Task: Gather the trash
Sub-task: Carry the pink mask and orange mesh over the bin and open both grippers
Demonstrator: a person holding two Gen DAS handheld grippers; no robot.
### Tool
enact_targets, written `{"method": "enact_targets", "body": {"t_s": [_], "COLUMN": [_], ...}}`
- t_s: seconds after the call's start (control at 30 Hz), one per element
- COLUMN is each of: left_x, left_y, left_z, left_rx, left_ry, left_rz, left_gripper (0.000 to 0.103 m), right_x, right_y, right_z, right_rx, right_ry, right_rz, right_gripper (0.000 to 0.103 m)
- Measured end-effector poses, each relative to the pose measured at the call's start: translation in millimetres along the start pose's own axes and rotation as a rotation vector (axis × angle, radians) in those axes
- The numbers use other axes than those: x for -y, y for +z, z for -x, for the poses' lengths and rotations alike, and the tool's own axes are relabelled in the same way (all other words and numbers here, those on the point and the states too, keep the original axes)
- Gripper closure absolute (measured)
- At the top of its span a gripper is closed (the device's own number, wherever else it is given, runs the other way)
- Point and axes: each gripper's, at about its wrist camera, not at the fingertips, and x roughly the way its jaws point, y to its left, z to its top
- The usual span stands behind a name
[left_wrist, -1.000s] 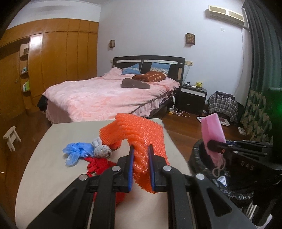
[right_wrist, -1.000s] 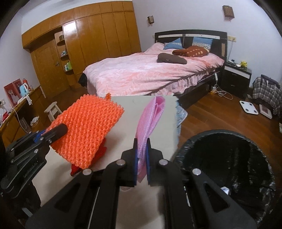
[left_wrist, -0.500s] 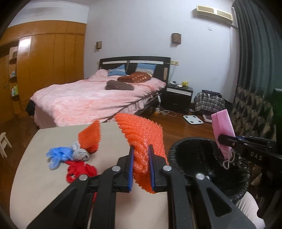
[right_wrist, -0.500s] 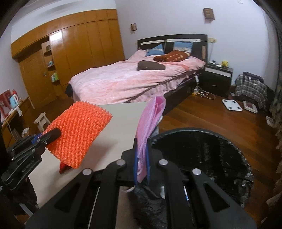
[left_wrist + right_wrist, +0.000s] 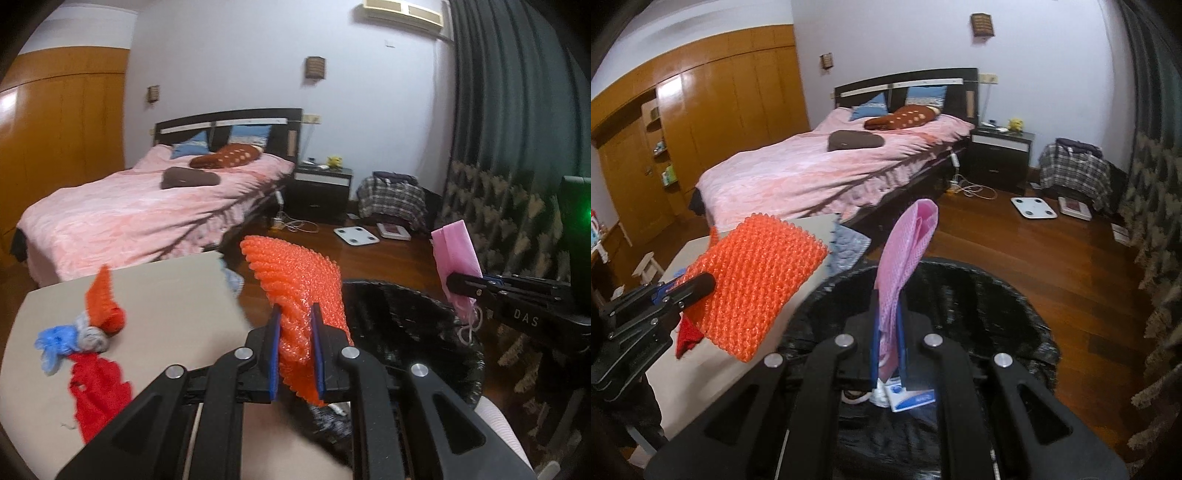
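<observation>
we hold our right gripper (image 5: 888, 354) over the black-lined trash bin (image 5: 1027, 321), its fingers closed on a pink face mask (image 5: 907, 254). our left gripper (image 5: 295, 350) grips an orange foam net (image 5: 303, 280) at the bin's edge beside the counter (image 5: 177, 295). released here, the net could catch the rim and fall outside.
</observation>
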Motion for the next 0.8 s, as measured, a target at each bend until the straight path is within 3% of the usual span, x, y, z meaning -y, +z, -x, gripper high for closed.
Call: {"method": "enact_targets", "body": {"t_s": [0.53,0.6,0.67,0.7,0.77,0.8], "left_x": [45,46,43,41,34,31], "left_y": [-1,-1,-2,-3,-4,-4], "left_z": [-71,-75,-77,-76,-73,-72], "left_rx": [-0.089,-0.098,-0.113,-0.113,-0.107,-0.106], "left_ry": [-0.130,-0.143,-0.169,-0.173,-0.168,-0.164], "left_rz": [-0.033,-0.034,-0.015,-0.005,0.010,0.013], "left_gripper": [0.088,0.083,0.058,0.053,0.044,0.042], "right_x": [51,54,60,60,62,63], "right_y": [-17,-20,-23,-24,-26,-27], "right_z": [-20,-24,-27,-28,-31,-31], "right_rx": [-0.045,-0.054,-0.063,-0.068,-0.075,-0.077], "right_ry": [-0.073,-0.079,-0.090,-0.093,-0.102,-0.105], "right_rz": [-0.069,-0.076,-0.085,-0.088,-0.094,-0.096], "right_gripper": [0.096,0.091,0.088,0.086,0.066,0.061]}}
